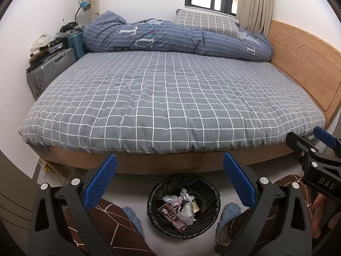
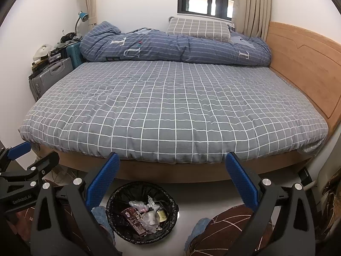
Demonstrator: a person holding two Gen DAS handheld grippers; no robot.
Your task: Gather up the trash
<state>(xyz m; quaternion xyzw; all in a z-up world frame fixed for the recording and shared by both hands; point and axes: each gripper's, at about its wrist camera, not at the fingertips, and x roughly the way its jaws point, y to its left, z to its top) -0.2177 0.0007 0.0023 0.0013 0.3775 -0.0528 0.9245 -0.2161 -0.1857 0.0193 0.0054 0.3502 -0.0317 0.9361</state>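
Both my left gripper (image 1: 170, 164) and right gripper (image 2: 172, 163) hang released and empty; crumpled wrappers (image 1: 181, 208) already fill the black-lined round bin (image 1: 215, 204) between my feet; checked grey bedsheet (image 1: 170, 98) shows no litter, so collection looks near done.

Even indoor light, perhaps overhead; fisheye-warped edges.

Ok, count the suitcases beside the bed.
2, both at the bed's far left side: a grey suitcase nearer the camera and a teal suitcase behind it, by the duvet. Clutter on top could hide more.
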